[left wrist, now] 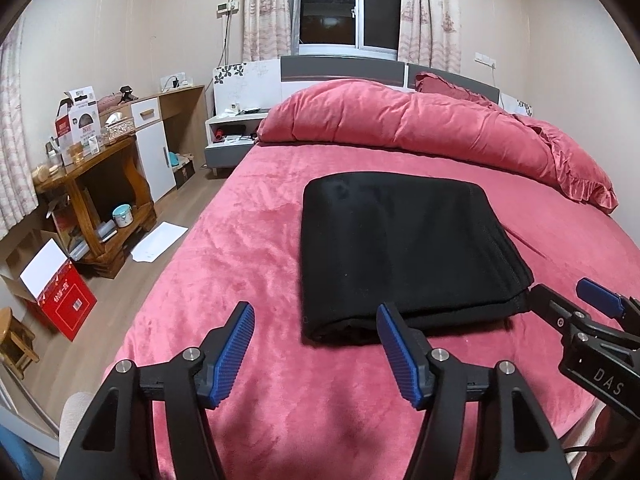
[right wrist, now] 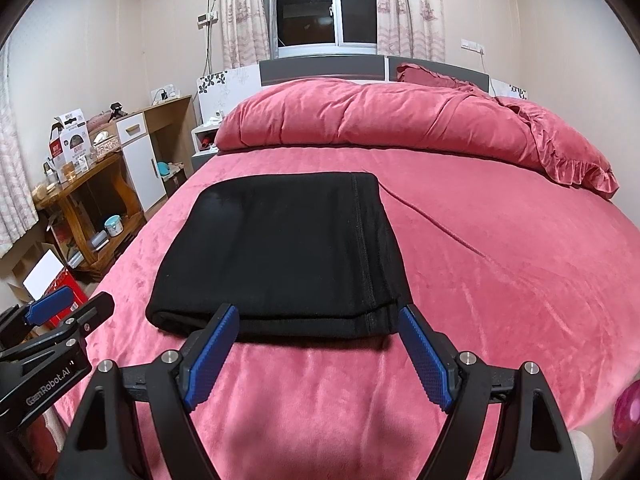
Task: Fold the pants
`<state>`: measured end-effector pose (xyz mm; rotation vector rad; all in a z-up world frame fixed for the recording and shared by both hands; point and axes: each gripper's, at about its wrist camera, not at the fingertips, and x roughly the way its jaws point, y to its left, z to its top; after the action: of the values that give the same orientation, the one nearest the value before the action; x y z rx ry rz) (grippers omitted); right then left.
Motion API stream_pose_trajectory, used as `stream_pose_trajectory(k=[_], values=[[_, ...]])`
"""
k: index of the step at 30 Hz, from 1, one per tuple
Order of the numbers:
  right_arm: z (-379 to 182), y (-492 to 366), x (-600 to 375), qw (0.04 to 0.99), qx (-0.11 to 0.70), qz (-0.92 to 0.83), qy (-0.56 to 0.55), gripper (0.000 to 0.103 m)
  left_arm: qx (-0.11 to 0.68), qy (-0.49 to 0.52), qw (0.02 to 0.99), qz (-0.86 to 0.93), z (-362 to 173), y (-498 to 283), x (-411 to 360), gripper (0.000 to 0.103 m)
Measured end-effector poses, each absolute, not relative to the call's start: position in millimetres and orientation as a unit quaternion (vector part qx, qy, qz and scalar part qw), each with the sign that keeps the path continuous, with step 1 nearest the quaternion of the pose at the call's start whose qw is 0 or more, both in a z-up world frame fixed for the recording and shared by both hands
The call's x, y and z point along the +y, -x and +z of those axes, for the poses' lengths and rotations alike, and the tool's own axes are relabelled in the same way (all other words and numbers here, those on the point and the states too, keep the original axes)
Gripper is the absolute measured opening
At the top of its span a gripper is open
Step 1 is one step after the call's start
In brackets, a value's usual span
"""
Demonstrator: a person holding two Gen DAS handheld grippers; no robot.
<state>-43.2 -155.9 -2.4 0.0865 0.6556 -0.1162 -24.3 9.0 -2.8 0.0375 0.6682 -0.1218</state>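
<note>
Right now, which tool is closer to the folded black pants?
The right tool: its fingertips frame the pants' near edge. The left tool sits off their left corner.

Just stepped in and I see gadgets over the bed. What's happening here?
A person holds a claw in each hand over a pink bed. A pair of black pants lies folded into a neat rectangle on it. The left claw and the right claw are both open, at the near edge of the pants, gripping nothing. The folding looks done or nearly so.
</note>
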Motion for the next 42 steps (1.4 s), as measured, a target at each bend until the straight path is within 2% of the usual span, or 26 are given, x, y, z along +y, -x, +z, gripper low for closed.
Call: stream_pose_trajectory(k=[42], values=[[-9.8, 38.9, -161.6, 0.937, 0.340, -0.056, -0.056, 0.082, 0.341, -0.025, 0.938, -0.062, -9.2, 21.5, 10.8, 0.065]])
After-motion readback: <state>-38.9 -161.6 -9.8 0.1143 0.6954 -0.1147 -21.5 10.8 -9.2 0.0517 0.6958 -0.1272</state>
